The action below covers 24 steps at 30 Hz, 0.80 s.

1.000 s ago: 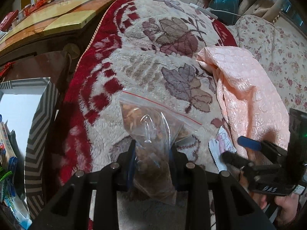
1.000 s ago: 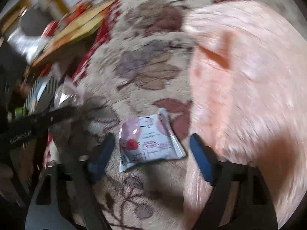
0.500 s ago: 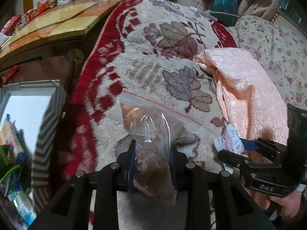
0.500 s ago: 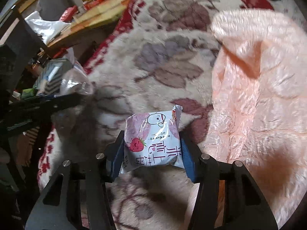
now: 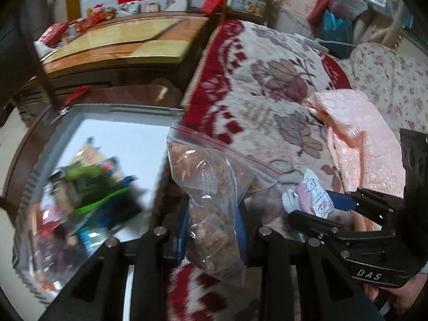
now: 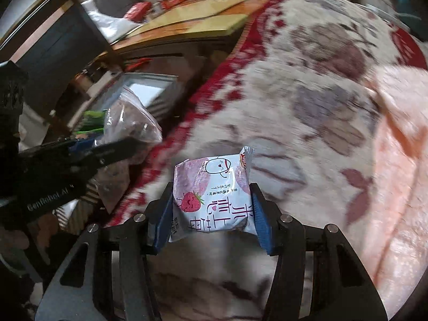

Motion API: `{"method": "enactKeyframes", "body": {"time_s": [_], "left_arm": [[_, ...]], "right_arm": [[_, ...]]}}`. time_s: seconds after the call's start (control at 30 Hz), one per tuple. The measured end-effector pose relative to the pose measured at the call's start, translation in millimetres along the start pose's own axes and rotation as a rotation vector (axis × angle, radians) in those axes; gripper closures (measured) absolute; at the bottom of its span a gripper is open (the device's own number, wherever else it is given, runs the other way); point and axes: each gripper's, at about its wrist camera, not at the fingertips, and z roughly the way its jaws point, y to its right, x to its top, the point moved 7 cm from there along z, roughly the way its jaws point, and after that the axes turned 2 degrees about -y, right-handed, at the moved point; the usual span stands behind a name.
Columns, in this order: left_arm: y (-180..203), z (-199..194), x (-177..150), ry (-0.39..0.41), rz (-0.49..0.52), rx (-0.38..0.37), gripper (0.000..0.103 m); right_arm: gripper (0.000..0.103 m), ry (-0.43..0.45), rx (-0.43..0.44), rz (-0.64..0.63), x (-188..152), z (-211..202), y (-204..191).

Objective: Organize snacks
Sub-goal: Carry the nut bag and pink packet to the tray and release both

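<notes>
a: what's the left claw [image 5: 212, 224] doing now?

b: clamped on the clear zip bag [image 5: 211, 195] of brown snack pieces, blue pads pinching it low down, the red zip line at the top. same grip as a second ago.

a: and the bag's place?

b: it has shifted. before, it hung over the red-and-cream leaf blanket [image 5: 270, 80], well inside it. now it sits at the blanket's left edge, half over the striped box [image 5: 120, 108] beside the bed. the box fills far more of the left wrist view than it did, with a blurred heap of green and red packets [image 5: 88, 195] inside.

a: the right claw [image 6: 212, 211]?

b: a second ago it stood wide, the pink strawberry packet [image 6: 211, 190] lying loose on the blanket between its fingers. its jaws have just been closing, and now both blue pads press the packet's sides, so it's gripped and lifted clear of the blanket.

a: where is that packet relative to the bag?

b: just to the right of it in the left wrist view, near but apart. from the right wrist view the bag shows at the left, by the box's rim.

a: anything else?

b: the pink quilt [image 5: 361, 139] lies on the blanket's right side, and a hand [image 5: 401, 291] holds the right claw's grip at the lower right.
</notes>
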Motion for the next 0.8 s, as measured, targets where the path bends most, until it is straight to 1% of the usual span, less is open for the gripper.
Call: {"method": "enactKeyframes", "body": {"time_s": [0.37,0.53,0.67,0.8], "left_arm": [[-85,-41,-13,0.059,-0.118,0.117,0.071],[-121,-53,-20,0.077,-0.190,0.153,0.071],[-144,-56,-28,0.073,-0.234,0.180,0.071],[-159,-55,-36,0.070,-0.260,0.202,0.071]], "right_arm": [[0.050,-0.016,0.068,-0.164,31,21,-99],[0.050,-0.021,0.086,-0.225,45,34,-136],[0.050,-0.037,0.094,-0.258,50,46,-155],[0.050,-0.070,0.092,-0.293,51,64,-173]]}}
